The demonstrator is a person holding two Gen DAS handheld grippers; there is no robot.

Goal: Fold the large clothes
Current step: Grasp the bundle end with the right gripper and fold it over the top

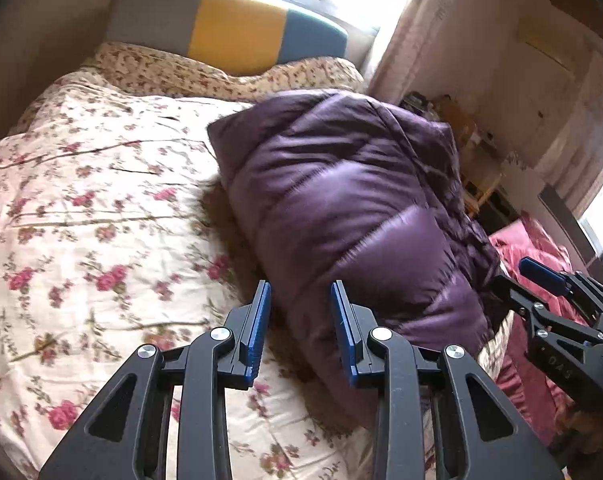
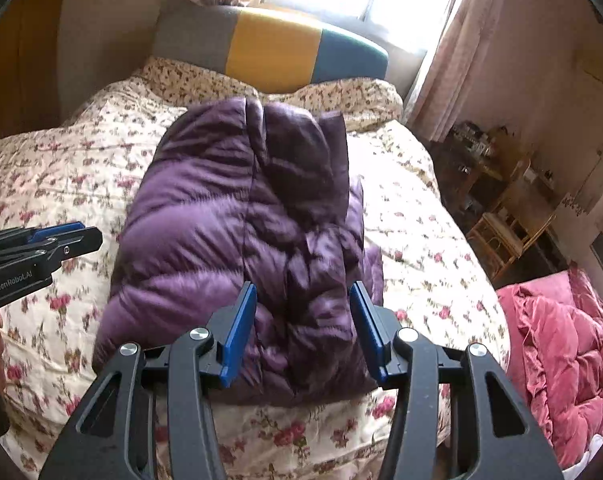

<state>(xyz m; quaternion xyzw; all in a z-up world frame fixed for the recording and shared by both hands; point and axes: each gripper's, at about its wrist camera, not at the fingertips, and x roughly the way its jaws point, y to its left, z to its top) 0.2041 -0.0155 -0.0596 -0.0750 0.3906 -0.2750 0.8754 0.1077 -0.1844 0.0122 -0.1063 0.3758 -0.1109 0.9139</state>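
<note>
Purple down jacket (image 2: 241, 240), folded into a thick quilted bundle, lies on the floral bedspread (image 2: 421, 248) near the foot of the bed, just ahead of both tools. We record the right gripper (image 2: 303, 334) with its blue pads spread wide and holding nothing, poised over the bundle's near edge, and the left gripper (image 1: 300, 330) likewise parted and empty, beside the jacket's near left edge. Farther off we note a pink quilted garment (image 2: 561, 352) to the right of the bed, floral pillows (image 2: 205, 80), and a grey, yellow and blue headboard (image 2: 273, 46) under the window.
</note>
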